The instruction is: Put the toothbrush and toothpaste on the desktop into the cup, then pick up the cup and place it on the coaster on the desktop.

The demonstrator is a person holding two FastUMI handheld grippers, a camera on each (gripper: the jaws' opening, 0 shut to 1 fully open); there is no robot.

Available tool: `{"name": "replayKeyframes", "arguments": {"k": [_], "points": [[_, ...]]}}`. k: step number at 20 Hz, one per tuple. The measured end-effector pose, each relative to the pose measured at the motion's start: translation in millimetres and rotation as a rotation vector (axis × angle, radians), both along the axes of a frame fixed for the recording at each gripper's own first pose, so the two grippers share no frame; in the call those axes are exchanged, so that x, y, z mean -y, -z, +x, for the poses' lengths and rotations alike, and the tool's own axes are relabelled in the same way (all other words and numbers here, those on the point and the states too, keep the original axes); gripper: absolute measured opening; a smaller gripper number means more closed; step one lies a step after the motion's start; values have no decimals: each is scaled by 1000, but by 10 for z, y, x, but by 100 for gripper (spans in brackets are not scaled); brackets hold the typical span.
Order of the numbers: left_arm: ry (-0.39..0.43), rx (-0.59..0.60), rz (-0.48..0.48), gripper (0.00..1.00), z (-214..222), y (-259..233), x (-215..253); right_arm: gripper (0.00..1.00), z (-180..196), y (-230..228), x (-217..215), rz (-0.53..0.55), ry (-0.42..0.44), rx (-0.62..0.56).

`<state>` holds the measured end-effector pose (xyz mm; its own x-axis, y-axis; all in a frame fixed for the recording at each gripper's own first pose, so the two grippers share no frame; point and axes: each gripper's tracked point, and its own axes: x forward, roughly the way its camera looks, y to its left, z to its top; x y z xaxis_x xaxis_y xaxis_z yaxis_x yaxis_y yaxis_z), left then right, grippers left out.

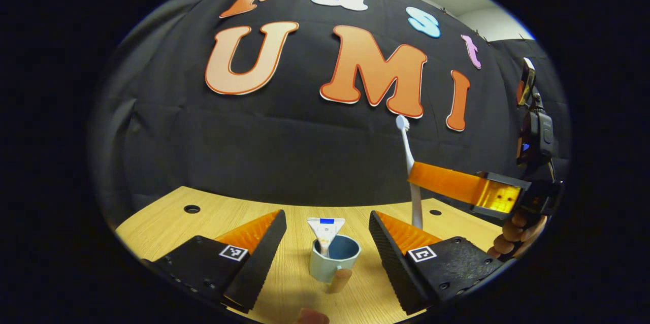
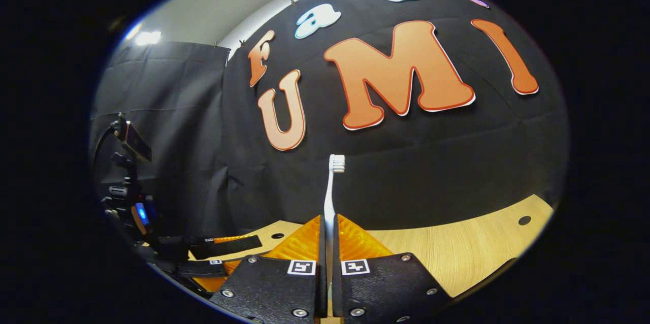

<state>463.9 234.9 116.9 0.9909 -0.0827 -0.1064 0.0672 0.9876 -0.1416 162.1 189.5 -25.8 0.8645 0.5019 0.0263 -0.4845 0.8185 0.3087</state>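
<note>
A light blue cup (image 1: 335, 259) with a tan handle stands on the wooden desktop (image 1: 167, 222), a short way ahead between the spread fingers of my left gripper (image 1: 327, 215), which is open. A white toothpaste tube (image 1: 326, 230) stands in the cup, crimped end up. My right gripper (image 2: 329, 227) is shut on the lower handle of a white toothbrush (image 2: 330, 192), held upright with the bristles on top. In the left gripper view the toothbrush (image 1: 409, 154) and right gripper (image 1: 414, 174) hover above the desk, right of and behind the cup.
Round holes (image 1: 192, 208) dot the desktop (image 2: 472, 253). A hand (image 1: 513, 235) holds the right gripper at the far right. The left gripper (image 2: 238, 253) sits low at the left of the right gripper view. A small brownish object (image 1: 312, 316) peeks in at the bottom edge.
</note>
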Motion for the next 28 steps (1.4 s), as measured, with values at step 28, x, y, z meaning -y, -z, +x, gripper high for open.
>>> {"name": "replayKeyframes", "arguments": {"k": [28], "points": [[-96,4,-165,98,-241,418,-662,7,447,793,-565,-34,-37,-8]]}}
